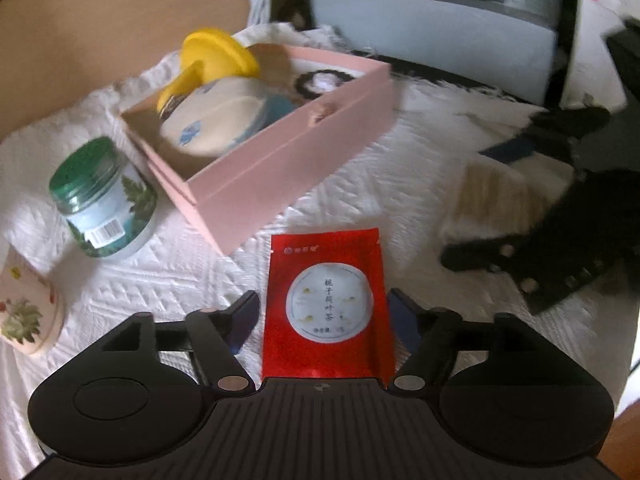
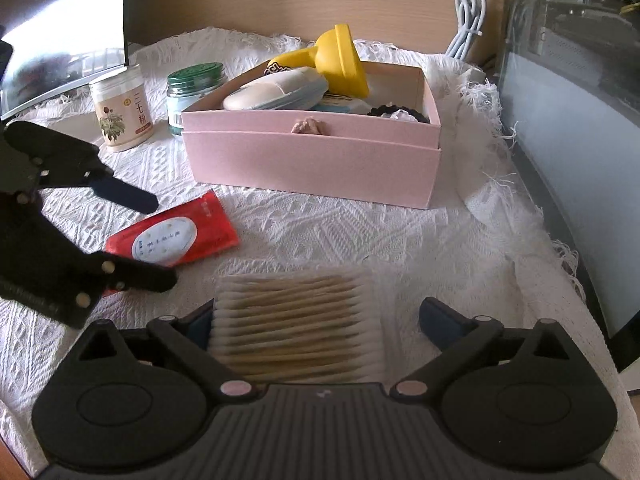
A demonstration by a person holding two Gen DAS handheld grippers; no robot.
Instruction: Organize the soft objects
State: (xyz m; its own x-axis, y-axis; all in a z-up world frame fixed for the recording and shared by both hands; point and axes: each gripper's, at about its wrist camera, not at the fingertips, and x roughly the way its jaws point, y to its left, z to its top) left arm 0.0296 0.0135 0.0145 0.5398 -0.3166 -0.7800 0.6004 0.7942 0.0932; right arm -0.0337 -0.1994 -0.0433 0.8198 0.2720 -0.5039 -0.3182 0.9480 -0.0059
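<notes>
The near end of the red tea sachet (image 1: 325,304) is cut off by the left gripper (image 1: 323,312) body in the left wrist view; the sachet lies flat on the white textured cloth (image 1: 180,272) between the spread fingers, and whether either pad touches it is hard to tell. Likewise the pack of cotton swabs (image 2: 298,324) runs under the right gripper (image 2: 316,320) housing at 6 o'clock, its left edge at the left pad, the right finger standing apart, jaws spread wide. At 12 o'clock from the swabs sits the pink box (image 2: 312,160), holding a yellow plunger-shaped toy (image 2: 340,60), a pale blue-and-cream pouch (image 2: 280,88) and a dark ring-shaped item (image 2: 396,114) only partly seen over the wall. A green-lidded jar (image 1: 102,200) stands at the box's 9 o'clock. The right wrist view alone shows the label of the cream jar (image 2: 122,108), which the left view crops at its edge, and a white coiled cable (image 2: 466,20) against the wooden back panel. The right gripper appears blurred in the left view at 3 o'clock.
</notes>
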